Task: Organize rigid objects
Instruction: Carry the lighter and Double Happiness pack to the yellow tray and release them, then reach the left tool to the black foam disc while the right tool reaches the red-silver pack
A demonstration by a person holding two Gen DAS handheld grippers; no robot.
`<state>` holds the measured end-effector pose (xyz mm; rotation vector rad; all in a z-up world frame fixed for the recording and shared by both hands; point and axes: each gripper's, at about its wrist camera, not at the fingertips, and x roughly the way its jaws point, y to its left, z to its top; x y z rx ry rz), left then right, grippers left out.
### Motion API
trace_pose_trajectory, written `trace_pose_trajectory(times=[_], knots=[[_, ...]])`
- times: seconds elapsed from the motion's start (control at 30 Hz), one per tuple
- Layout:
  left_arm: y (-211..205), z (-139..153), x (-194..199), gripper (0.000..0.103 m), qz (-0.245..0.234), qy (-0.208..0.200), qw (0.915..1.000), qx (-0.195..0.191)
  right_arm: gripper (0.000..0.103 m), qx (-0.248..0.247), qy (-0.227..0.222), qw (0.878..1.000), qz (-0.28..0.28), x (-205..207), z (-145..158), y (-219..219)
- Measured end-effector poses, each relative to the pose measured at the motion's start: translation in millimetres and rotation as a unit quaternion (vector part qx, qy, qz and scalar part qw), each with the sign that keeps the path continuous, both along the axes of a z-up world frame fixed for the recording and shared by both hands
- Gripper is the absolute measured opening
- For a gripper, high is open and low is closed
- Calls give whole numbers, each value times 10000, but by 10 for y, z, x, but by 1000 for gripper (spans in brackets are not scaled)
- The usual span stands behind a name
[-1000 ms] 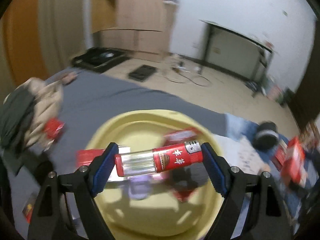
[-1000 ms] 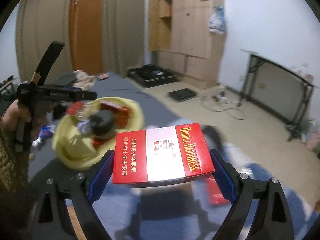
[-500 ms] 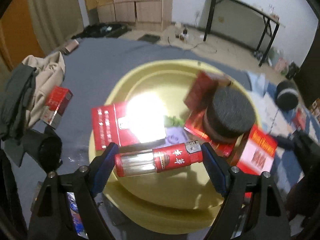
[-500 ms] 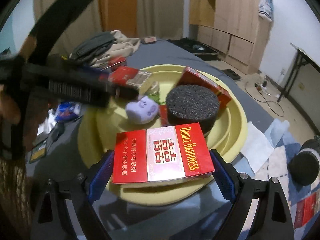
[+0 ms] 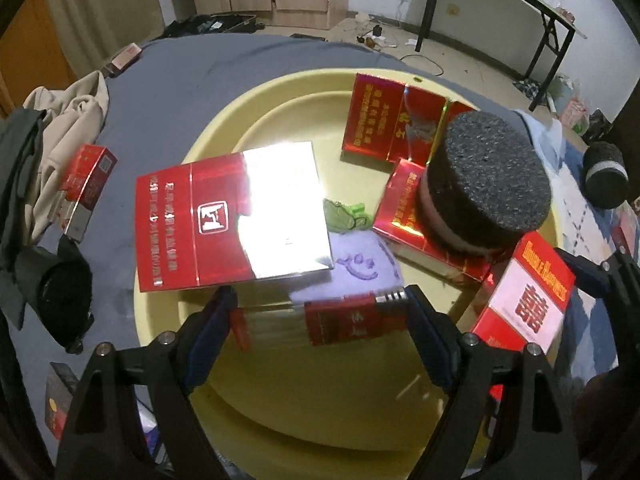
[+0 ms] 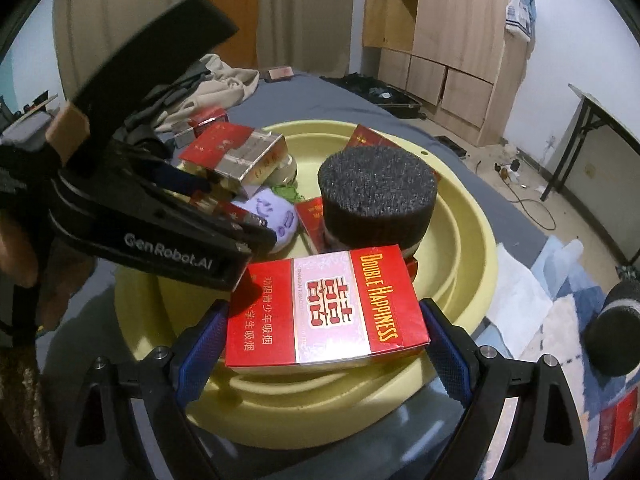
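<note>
My left gripper [image 5: 320,320] is shut on a red lighter [image 5: 320,322], held crosswise low over the yellow basin [image 5: 320,412]. My right gripper [image 6: 324,332] is shut on a red Double Happiness cigarette box [image 6: 324,308], held over the basin's near rim [image 6: 320,420]. The box also shows at the right in the left wrist view [image 5: 528,304]. The basin holds red cigarette boxes [image 5: 232,216], a black foam disc [image 5: 484,176], a purple toy [image 5: 360,268] and a small green thing [image 5: 342,216]. The left gripper shows at the left in the right wrist view [image 6: 256,232].
The basin sits on a grey cloth [image 5: 172,92]. A red box [image 5: 86,184] and clothes [image 5: 60,120] lie to the left. A black foam roll [image 5: 604,176] lies to the right on a patterned cloth. A folding table [image 5: 500,12] and wooden cabinets [image 6: 452,32] stand behind.
Both grippers have moved down and in over the basin with their loads. The lighter is now low inside the basin and the cigarette box is over its rim.
</note>
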<state>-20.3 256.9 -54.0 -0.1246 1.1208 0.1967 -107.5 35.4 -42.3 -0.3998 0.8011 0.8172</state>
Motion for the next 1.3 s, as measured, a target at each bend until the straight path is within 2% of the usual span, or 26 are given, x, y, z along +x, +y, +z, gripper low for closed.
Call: trace_pose_trajectory(times=[0.13, 0.2, 0.23, 0.33, 0.43, 0.53, 0.67, 0.8, 0.9, 0.97, 1.03, 1.17, 1.23, 1.3], knots=[[1, -27, 25, 87, 24, 88, 10000, 10, 93, -45, -54, 9999, 74, -34, -3, 33], [-3, -10, 20, 97, 92, 71, 9999, 71, 93, -43, -52, 9999, 102, -47, 0, 31], [11, 9, 10, 99, 129, 48, 9999, 67, 93, -57, -54, 9999, 121, -53, -1, 33], [46, 163, -42, 103, 251, -181, 9995, 87, 102, -65, -55, 9998, 189, -75, 20, 24], [8, 377, -94, 103, 356, -497, 9979, 196, 103, -61, -181, 9995, 253, -142, 109, -18], [-133, 600, -112, 103, 240, -863, 9957, 253, 103, -92, -246, 9993, 284, -207, 253, -147], [-455, 811, -11, 103, -135, -1363, 9906, -52, 103, 36, -621, 9980, 80, -260, 583, -635], [-909, 854, 187, 103, -701, -1584, 9835, -523, 103, 455, -1074, 9909, -675, -136, 1038, -1499], [-1236, 811, 296, 103, -883, -1574, 9809, -722, 103, 604, -1155, 9833, -1272, -26, 1146, -2084], [-1444, 776, 361, 103, -912, -1618, 9794, -788, 103, 499, -1161, 9774, -1695, 41, 1124, -2434], [-1591, 779, 373, 103, -938, -1771, 9756, -899, 103, 499, -1131, 9747, -1861, 97, 1063, -2688], [-1839, 737, 409, 103, -1048, -1924, 9691, -1130, 103, 536, -838, 9804, -1701, 230, 760, -2953], [-1956, 710, 440, 103, -1120, -1950, 9689, -1037, 103, 593, -586, 9836, -1602, 366, 587, -3028], [-2072, 675, 471, 103, -1261, -2041, 9671, -843, 103, 437, -446, 9859, -1550, 506, 443, -3047]])
